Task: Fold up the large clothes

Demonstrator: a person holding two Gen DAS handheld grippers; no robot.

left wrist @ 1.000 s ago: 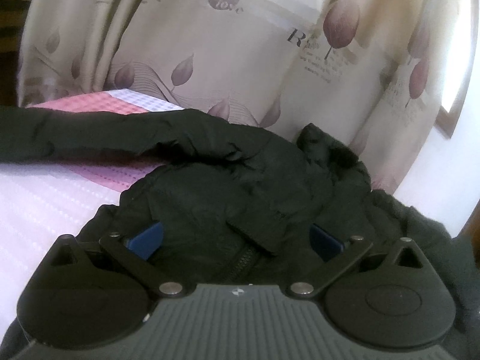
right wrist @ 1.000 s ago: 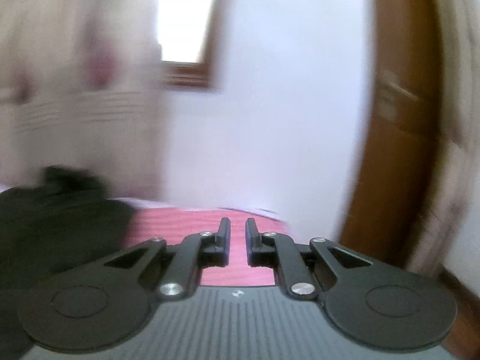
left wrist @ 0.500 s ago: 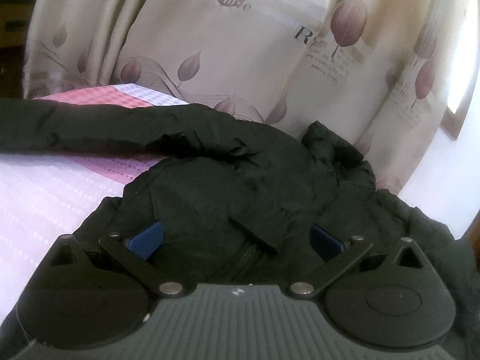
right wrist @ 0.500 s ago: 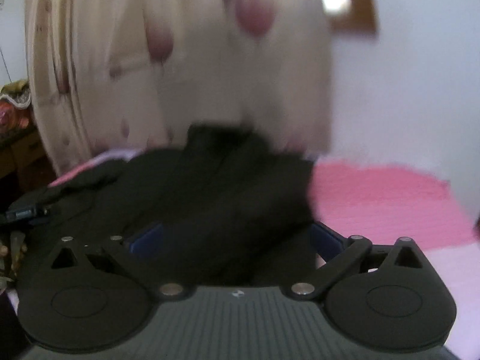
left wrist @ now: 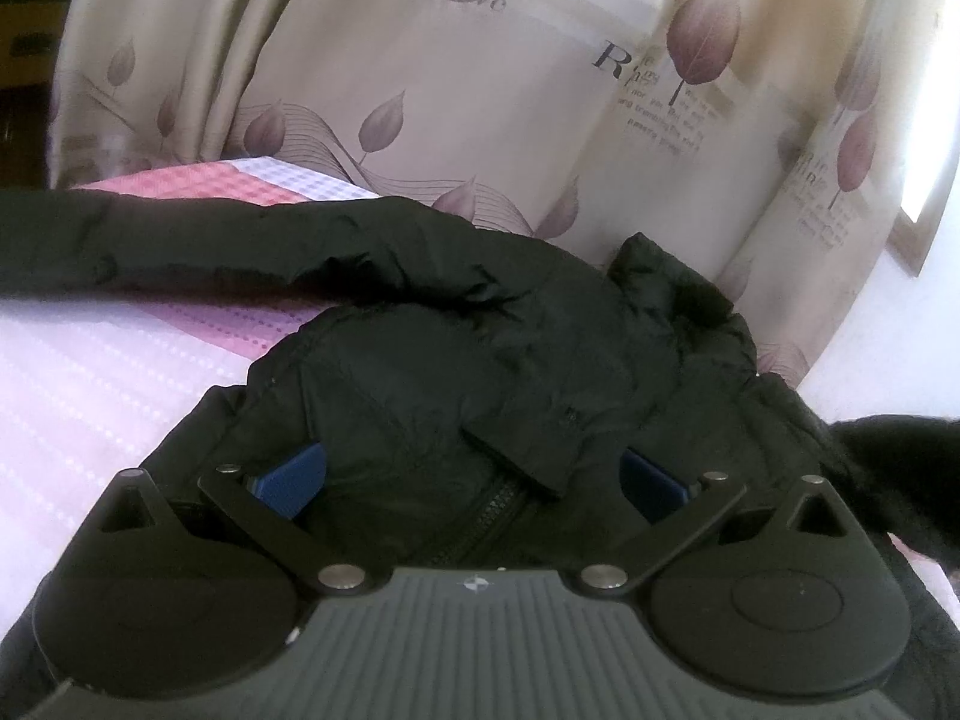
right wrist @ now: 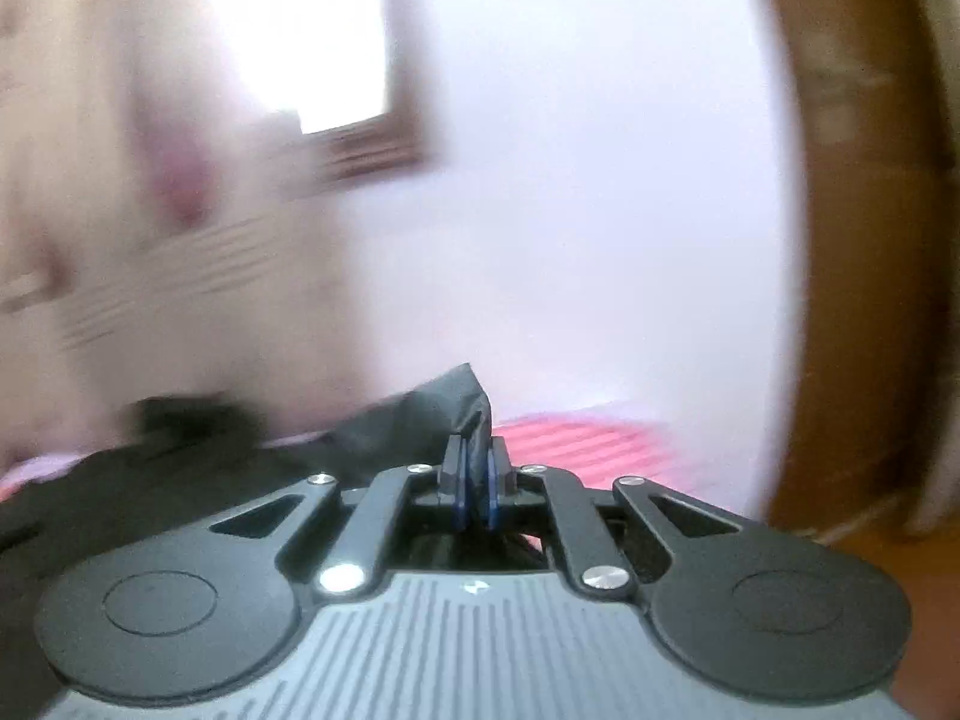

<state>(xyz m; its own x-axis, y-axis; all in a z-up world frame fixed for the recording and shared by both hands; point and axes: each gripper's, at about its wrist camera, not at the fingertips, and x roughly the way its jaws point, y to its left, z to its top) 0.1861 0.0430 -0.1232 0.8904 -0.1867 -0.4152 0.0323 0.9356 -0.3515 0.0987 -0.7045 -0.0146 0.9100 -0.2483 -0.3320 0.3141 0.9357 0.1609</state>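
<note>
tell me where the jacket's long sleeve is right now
In the left wrist view the sleeve stretches from the black jacket leftward across the pink bedspread, below the curtain.

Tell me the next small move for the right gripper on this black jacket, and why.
Probably carry the pinched fold across toward the jacket's middle. The right gripper is closing on black jacket fabric, while the left gripper stands open over the zipper, gripping nothing.

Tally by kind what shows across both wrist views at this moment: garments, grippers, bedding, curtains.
Garments: 1, the black jacket
Grippers: 2, the left gripper with jaws wide over the jacket, the right gripper with jaws closing on a fold of black fabric
Bedding: 1, the pink and white bedspread
Curtains: 1, the leaf-print curtain
Total: 5
</note>
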